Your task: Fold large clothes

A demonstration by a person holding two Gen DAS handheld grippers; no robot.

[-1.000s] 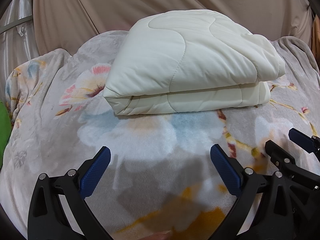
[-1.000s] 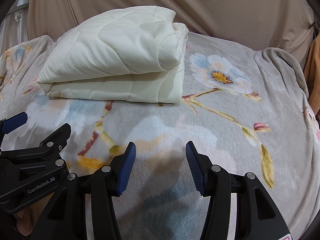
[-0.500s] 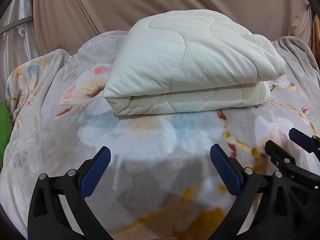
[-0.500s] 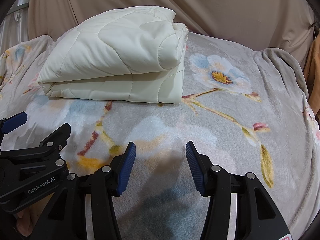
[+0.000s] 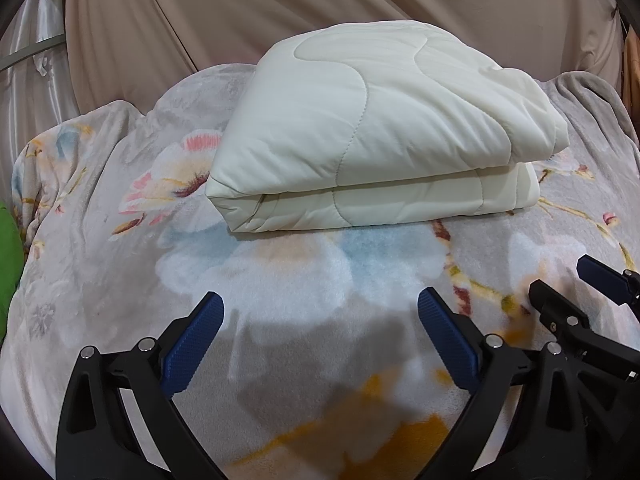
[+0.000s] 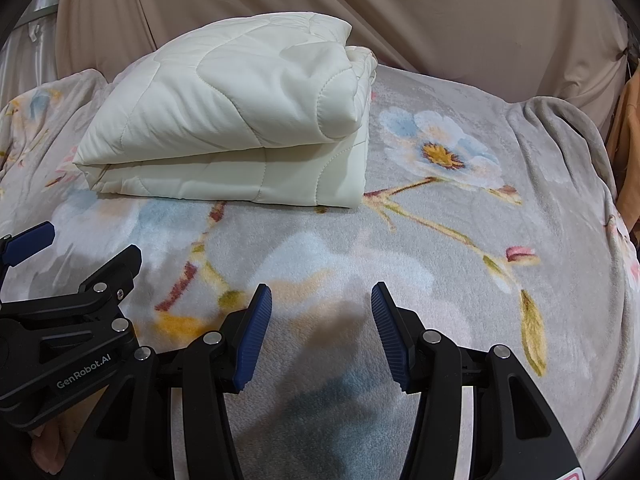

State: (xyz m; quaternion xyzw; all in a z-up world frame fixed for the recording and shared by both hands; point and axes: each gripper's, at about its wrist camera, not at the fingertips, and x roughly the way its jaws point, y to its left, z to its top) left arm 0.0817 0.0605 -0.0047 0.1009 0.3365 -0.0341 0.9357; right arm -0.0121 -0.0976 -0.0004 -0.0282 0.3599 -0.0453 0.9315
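A cream quilted comforter [image 5: 372, 128] lies folded into a thick stack on a grey floral blanket [image 5: 280, 280]; in the right wrist view the comforter [image 6: 232, 120] sits at the upper left. My left gripper [image 5: 320, 308] hovers open in front of the stack, its blue pads wide apart with only blanket between them. My right gripper [image 6: 322, 300] is open too, narrower, nothing between its pads, nearer than the stack and off to its right. Each gripper shows in the other's view: the right gripper [image 5: 592, 276] at the right edge, the left gripper [image 6: 76, 252] at the left edge.
The floral blanket [image 6: 440, 240] covers the whole surface and drops away at the sides. Beige draped fabric [image 5: 320, 8] hangs behind. A green object [image 5: 8, 264] sits at the far left edge. An orange cloth [image 6: 630, 140] hangs at the far right.
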